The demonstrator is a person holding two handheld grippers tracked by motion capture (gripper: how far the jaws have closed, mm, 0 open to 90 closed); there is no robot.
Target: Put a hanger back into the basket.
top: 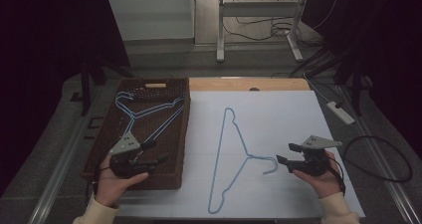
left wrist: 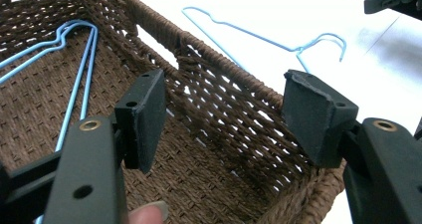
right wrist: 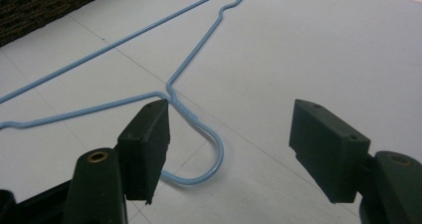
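Observation:
A light blue wire hanger lies flat on the white table top, its hook toward the right. My right gripper stands open just right of that hook. In the right gripper view the hook curves between the open jaws, near the left pad, and nothing is gripped. My left gripper hovers open over the near end of a brown woven basket that holds more blue hangers. The left gripper view has the jaws wide apart over the basket wall, with nothing between them.
The white sheet covers the table, and a wooden strip shows at its far edge. On the floor to the right lie a power strip and a black cable loop. Metal table legs stand behind.

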